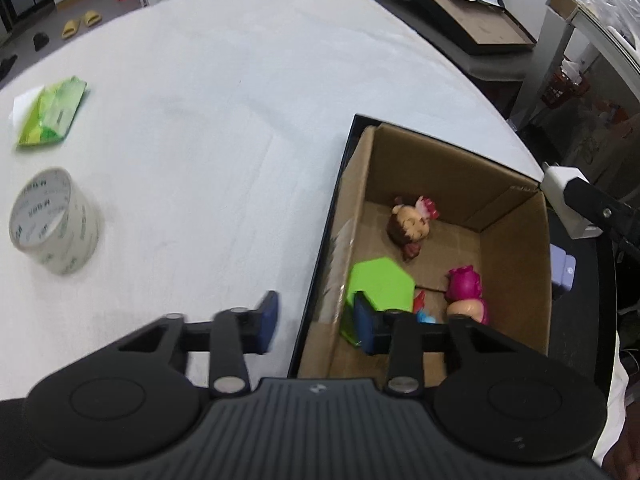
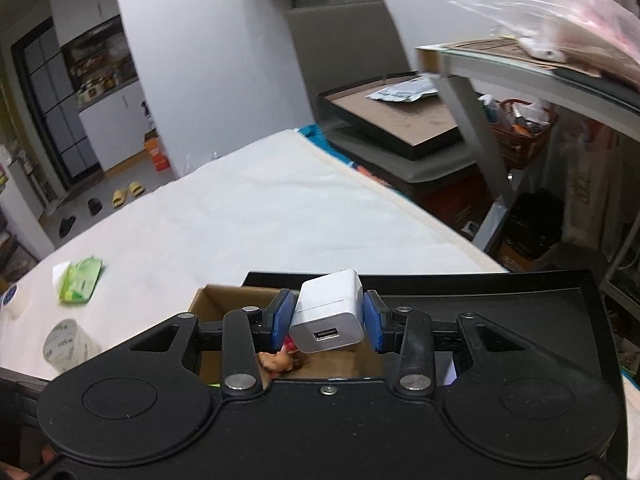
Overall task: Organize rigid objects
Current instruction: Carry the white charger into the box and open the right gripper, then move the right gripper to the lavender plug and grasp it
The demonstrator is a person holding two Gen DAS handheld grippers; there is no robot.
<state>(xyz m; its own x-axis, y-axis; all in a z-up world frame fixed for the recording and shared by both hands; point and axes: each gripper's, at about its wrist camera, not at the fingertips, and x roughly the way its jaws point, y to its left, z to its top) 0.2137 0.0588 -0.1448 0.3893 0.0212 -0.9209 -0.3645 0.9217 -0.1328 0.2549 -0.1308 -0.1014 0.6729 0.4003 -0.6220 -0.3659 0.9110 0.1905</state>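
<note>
From my left wrist view, the green block point(image 1: 380, 286) is partly covered by my left gripper point(image 1: 316, 322), as is a blue toy point(image 1: 426, 317) I cannot identify. The charger point(image 1: 560, 196) shows only a corner beyond the box point(image 1: 516, 264) wall. From my right wrist view, the doll point(image 2: 280, 360) is mostly hidden under the charger point(image 2: 330, 318); the tape point(image 2: 66, 344) print is too blurred to read.
</note>
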